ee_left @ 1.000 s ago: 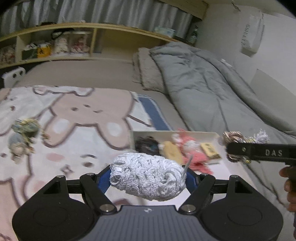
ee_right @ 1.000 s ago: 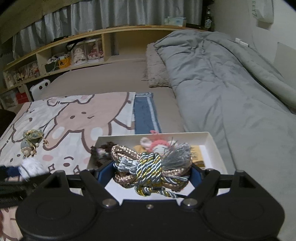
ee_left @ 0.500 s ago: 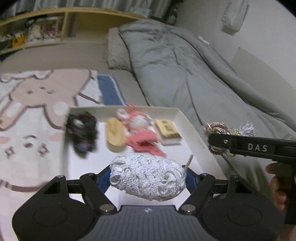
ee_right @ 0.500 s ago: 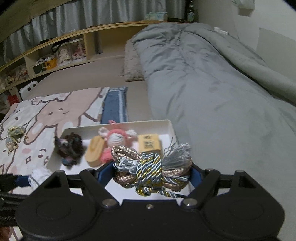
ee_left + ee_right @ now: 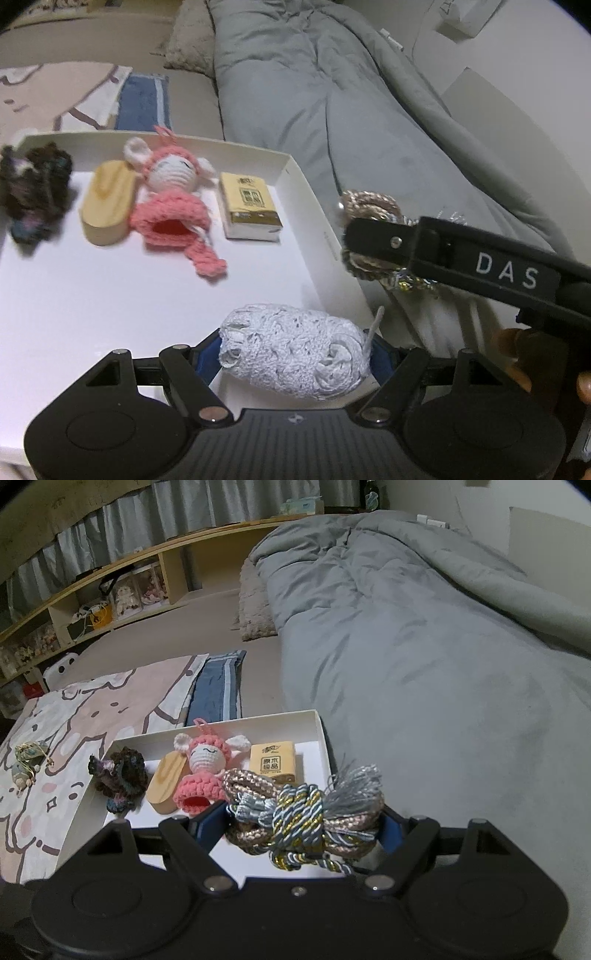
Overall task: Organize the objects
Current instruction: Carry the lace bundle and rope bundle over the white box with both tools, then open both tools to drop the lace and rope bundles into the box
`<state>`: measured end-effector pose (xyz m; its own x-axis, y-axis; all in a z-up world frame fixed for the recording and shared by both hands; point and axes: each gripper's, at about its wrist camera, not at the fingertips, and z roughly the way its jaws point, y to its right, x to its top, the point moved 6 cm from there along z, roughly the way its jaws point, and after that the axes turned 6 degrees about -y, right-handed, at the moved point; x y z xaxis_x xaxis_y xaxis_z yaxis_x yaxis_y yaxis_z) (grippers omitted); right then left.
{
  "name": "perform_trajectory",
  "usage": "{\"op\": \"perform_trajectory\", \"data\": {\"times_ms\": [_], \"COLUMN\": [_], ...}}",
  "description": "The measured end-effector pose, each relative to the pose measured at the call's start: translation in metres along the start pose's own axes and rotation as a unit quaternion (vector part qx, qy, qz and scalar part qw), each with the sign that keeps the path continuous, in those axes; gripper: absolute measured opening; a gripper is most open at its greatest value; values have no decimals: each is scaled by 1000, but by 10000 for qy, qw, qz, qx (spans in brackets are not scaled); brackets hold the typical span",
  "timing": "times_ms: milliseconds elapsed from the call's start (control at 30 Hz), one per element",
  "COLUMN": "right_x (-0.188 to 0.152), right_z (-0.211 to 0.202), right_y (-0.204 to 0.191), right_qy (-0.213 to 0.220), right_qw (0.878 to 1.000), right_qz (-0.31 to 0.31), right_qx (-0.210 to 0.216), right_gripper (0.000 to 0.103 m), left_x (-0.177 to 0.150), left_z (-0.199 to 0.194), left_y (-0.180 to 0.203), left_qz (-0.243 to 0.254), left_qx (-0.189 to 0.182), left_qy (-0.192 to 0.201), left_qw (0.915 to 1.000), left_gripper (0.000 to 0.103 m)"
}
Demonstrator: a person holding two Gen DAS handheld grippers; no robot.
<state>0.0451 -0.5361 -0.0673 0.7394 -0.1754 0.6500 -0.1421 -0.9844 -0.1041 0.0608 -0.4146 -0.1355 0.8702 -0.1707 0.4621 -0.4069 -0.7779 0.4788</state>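
Currently the left gripper (image 5: 295, 347) is clamped across the middle of a white crocheted bundle (image 5: 293, 350), hovering over the near bare part of the white tray (image 5: 291, 166) on the bed; it looks light, soft and squashy, so a mid-body pinch should hold, though the loose yarn tail could snag. Right of that, the right gripper (image 5: 304, 819) is clamped on a knotted cord bundle (image 5: 304, 808) by the tray's near right corner. That bundle also reads light and limp with slick strands, so I'd grip the knot, not the tassel.
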Motion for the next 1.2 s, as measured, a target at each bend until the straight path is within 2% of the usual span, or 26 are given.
{"op": "perform_trajectory", "data": {"times_ms": [133,233,267,433,600,700,867,967,1000,1067,1200], "right_x": [0,-2,-2,-5,-10,-14,-24,-24,-24,-22,-16], "right_z": [11,17,19,28,42,54,72,72,70,63,43], "right_y": [2,2,1,-2,-14,-20,-22,-17,-15,-14,-14], "right_qy": [-73,-118,-134,-226,-392,-513,-658,-494,-477,-426,-306], "right_qw": [10000,9999,9999,9996,9984,9980,9975,9979,9976,9966,9973], "right_qz": [-7,-16,-20,20,114,109,159,398,483,640,635], "right_qx": [23,69,92,185,392,353,219,110,168,306,195], "right_gripper": [83,83,83,83,83,83,83,90,99,100,101], "left_x": [-1,-4,-5,-7,-6,-3,1,3,3,4,7], "left_z": [16,22,20,5,-15,-25,-34,-37,-38,-40,-48], "left_y": [0,-3,-4,-13,-32,-41,-52,-54,-55,-55,-55], "left_qz": [33,64,103,531,853,1134,1304,1378,1407,1460,1473], "left_qx": [8,-149,-181,40,479,795,1006,1094,1117,1169,1209], "left_qy": [-143,-341,-360,-395,-315,-225,-191,-181,-179,-155,-77], "left_qw": [9999,9993,9991,9978,9947,9901,9862,9842,9836,9822,9816], "left_gripper": [80,96,98,97,97,97,97,97,97,98,99]}}
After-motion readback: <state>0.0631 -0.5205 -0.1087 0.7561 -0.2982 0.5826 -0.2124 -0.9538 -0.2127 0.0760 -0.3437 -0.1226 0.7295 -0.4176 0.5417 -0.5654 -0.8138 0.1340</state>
